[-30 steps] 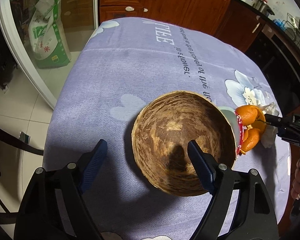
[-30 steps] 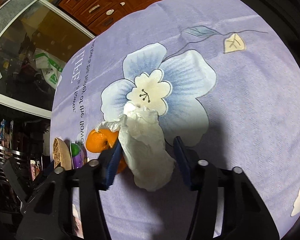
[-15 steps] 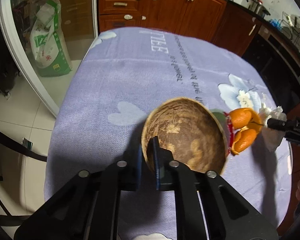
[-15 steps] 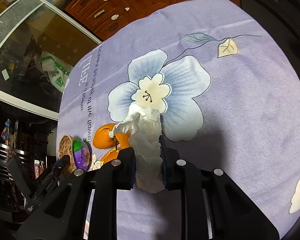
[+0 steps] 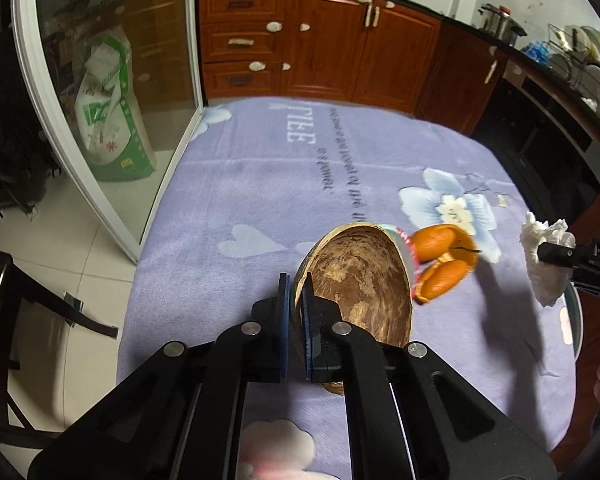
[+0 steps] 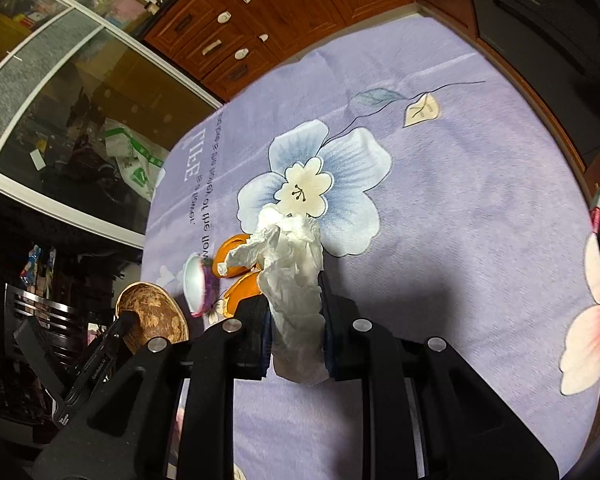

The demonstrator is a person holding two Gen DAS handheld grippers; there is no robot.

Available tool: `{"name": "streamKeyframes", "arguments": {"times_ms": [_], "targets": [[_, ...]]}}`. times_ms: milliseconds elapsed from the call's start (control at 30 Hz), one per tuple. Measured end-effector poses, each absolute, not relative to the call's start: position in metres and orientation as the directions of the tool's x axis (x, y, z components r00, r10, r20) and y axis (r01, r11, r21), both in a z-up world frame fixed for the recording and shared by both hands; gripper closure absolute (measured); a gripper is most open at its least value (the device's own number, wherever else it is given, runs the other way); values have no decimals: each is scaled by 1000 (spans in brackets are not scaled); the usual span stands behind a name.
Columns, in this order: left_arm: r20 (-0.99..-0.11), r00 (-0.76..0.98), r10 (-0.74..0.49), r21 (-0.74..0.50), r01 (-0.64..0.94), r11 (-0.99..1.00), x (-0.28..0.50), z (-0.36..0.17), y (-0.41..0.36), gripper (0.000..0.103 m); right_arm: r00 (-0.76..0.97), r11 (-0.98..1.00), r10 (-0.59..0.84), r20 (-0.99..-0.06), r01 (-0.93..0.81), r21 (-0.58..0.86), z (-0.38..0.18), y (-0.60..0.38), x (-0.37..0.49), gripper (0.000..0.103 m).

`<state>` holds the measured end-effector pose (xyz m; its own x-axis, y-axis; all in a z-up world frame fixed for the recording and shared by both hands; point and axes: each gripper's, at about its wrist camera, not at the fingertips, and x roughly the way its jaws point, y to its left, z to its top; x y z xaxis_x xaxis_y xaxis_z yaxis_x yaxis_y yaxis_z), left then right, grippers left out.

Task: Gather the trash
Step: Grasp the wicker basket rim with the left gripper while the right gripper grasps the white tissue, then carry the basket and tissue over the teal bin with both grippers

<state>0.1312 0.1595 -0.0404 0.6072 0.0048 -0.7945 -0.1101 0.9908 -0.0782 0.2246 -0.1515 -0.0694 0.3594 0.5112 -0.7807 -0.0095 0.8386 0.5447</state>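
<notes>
A second ago both grippers stand spread over the table; now each is clamped on something and raised off the cloth. The soft, fuzzy lilac tablecloth point(image 6: 440, 208) printed with a big pale-blue flower and lines of dark lettering covers the whole rounded table. The brown, mottled coconut-shell bowl point(image 5: 356, 280), rough and fibrous inside, earlier sits flat; now it is tilted up on edge at mid-table, its near rim pinched between the blue pads of the left gripper point(image 5: 296, 296), whose jaws are clenched tight on that thin wall. To the right of the bowl lie curled, glossy orange peels point(image 5: 440, 268) on the cloth, with a small round purple-and-white foil lid point(image 6: 198, 284) between them and the bowl. The crumpled white paper tissue point(image 6: 296, 280), wrinkled and limp, earlier rests on the cloth between spread fingers; now it stands between the jaws of the right gripper point(image 6: 296, 300), grasped at its middle, above the cloth at the right side.
</notes>
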Motion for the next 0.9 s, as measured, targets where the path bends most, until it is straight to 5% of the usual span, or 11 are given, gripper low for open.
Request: {"name": "streamKeyframes", "arguments": {"times_ms": [900], "targets": [[-757, 626, -188, -9, 277, 961, 126, 16, -60, 97, 575, 783, 456, -679, 105, 614, -26, -323, 141, 84]]}}
